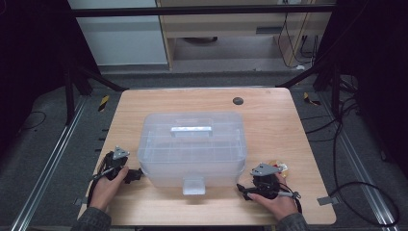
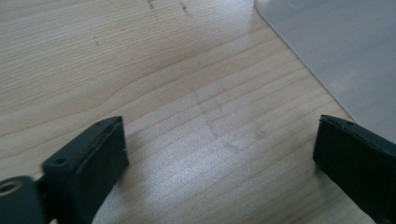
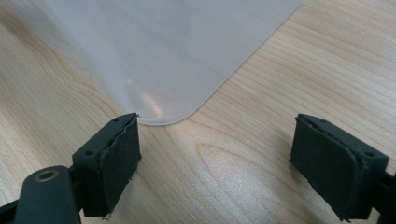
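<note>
Left gripper (image 2: 219,154) rested low over the wooden table (image 1: 269,115), jaws wide apart with bare wood between them; the translucent plastic box (image 1: 192,147) lay just beyond its right jaw. Right gripper (image 3: 215,154) likewise stood wide, holding nothing, the box's rounded corner just ahead of its left jaw. Between both grippers sat the box, latch (image 1: 194,186) toward the person.

Storage box (image 1: 192,144): translucent frosted plastic, smooth, slightly glossy. Table (image 1: 269,115): pale wood grain, matt. Gripper pads (image 3: 116,158): black, matt, rough-edged.
</note>
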Tool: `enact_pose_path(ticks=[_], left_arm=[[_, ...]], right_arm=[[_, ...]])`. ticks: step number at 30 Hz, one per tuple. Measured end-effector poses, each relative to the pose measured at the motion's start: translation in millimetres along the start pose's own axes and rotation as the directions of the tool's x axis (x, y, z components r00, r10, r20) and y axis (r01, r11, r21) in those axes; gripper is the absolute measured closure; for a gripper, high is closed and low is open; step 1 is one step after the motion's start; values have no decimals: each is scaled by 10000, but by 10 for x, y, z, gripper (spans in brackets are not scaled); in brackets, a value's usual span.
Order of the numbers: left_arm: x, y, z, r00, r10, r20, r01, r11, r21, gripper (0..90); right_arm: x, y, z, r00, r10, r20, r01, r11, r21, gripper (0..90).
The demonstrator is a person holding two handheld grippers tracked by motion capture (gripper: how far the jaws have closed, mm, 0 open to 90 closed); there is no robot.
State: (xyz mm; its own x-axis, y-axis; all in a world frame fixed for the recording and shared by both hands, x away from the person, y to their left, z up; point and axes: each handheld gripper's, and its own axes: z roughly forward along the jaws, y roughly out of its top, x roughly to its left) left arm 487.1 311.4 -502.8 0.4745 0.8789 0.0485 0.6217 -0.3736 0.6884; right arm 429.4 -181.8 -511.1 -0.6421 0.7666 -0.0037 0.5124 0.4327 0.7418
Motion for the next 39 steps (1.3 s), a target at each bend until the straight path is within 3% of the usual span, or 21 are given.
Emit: enact_pose_path(ticks=[2, 5, 12, 19, 21, 23, 28, 32, 39], left_arm=[[-35, 17, -62, 9996, 273, -103, -273, 9996, 31, 27], [-51, 21, -116, 9994, 325, -153, -326, 9995, -50, 27], [-174, -6, -320, 9976, 679, 137, -676, 9974, -240, 25], [-319, -70, -456, 9934, 889, 722, -877, 9960, -191, 25], [-389, -126, -538, 9908, 1026, 880, -1000, 9944, -333, 31], [-406, -143, -577, 9887, 1172, 936, -1139, 9927, -400, 29], [-442, -163, -725, 9778, 1610, 1340, -1463, 9827, -1131, 27], [-456, -158, -727, 9797, 1549, 1271, -1381, 9817, -1312, 30], [-454, -178, -740, 9778, 1358, 1593, -1144, 9840, -1367, 30]], right_arm=[[-9, 16, -6, 10000, -56, 35, 55, 9999, 109, 193], [-14, 16, -18, 10000, -54, 29, 54, 9999, 104, 224], [-22, 21, -154, 9991, -121, 406, 130, 9997, -213, 263], [12, 92, -341, 9988, -332, 366, 329, 9994, 105, 159], [42, 155, -489, 9988, -259, 409, 268, 9994, -206, 139], [45, 176, -531, 9986, -315, 428, 328, 9990, -289, 137], [-1, 410, -851, 9956, -586, 726, 622, 9969, -481, 109], [-26, 708, -1154, 9929, -681, 975, 745, 9952, -639, 266], [-30, 1056, -1387, 9876, -1006, 1207, 1130, 9885, -1004, 366]])
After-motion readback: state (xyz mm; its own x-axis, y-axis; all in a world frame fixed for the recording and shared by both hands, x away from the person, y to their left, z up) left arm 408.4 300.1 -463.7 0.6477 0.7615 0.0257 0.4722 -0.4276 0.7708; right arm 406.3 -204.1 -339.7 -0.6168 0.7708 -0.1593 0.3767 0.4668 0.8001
